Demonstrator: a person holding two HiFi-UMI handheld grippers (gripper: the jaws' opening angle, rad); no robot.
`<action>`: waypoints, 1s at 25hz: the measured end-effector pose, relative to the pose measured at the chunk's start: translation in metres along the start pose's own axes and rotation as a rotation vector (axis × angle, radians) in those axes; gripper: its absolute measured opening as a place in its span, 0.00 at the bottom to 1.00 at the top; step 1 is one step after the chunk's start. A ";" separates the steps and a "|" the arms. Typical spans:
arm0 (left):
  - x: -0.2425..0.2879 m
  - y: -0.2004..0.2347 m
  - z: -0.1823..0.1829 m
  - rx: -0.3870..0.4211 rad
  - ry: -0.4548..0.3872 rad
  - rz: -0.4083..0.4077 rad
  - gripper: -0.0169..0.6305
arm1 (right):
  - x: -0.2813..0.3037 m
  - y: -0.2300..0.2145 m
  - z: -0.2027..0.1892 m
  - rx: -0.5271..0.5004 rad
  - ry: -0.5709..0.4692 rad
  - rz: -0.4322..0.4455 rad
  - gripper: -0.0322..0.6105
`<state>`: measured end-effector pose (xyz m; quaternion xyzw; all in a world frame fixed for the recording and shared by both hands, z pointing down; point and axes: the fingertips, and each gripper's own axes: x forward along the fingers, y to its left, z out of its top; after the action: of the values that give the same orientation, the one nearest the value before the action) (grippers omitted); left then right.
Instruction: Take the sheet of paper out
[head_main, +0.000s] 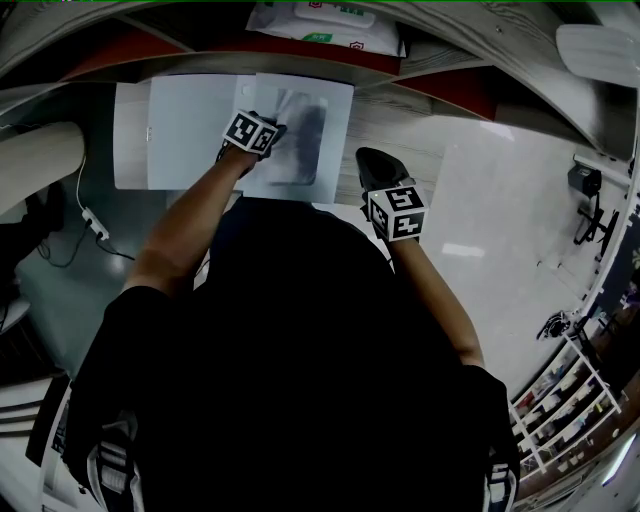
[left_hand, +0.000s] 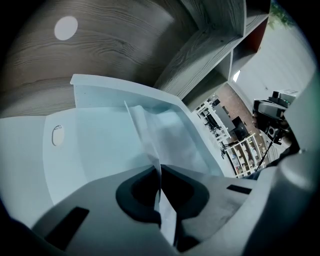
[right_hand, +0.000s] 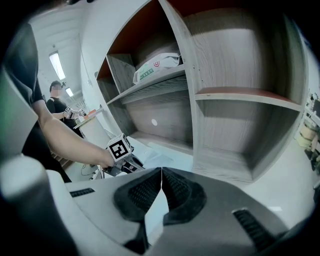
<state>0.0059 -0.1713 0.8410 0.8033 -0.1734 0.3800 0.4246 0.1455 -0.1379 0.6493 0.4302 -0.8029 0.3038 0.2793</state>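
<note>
Left gripper (left_hand: 160, 167) has its jaws pressed together on the sheet of paper (left_hand: 145, 125); the thin white edge stands upright between the dark pads and runs on down behind them. From the pinch the sheet bends away over the pale plastic folder (left_hand: 95, 145) that lies flat under it. In the head view the sheet carries a dark grey patch and lies over the folder's right half, with this gripper at the sheet's left edge.

Right gripper (right_hand: 161, 170) also has its jaws closed tip to tip; a pale sliver shows low between the pads, and I cannot tell whether that is the folder's edge or the surface beneath. In the head view it sits just beside the folder's right edge, well apart from the left gripper.

Folder and sheet rest on a grey wooden ledge at the foot of an open shelf unit (right_hand: 220, 95); a white packet with green print (right_hand: 155, 65) lies on a higher shelf; a white surface (head_main: 480, 190) spreads to the right.
</note>
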 end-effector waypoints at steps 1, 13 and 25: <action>0.000 -0.001 0.000 -0.003 0.001 -0.001 0.06 | 0.000 -0.001 -0.001 0.001 0.000 -0.001 0.07; -0.010 -0.002 0.002 -0.045 -0.013 -0.001 0.05 | -0.001 -0.001 0.004 -0.011 -0.012 0.011 0.07; -0.032 0.017 0.004 -0.084 -0.049 0.028 0.05 | -0.002 0.005 0.009 -0.022 -0.030 0.018 0.07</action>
<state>-0.0230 -0.1860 0.8245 0.7913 -0.2110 0.3586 0.4481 0.1403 -0.1411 0.6409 0.4241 -0.8142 0.2909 0.2694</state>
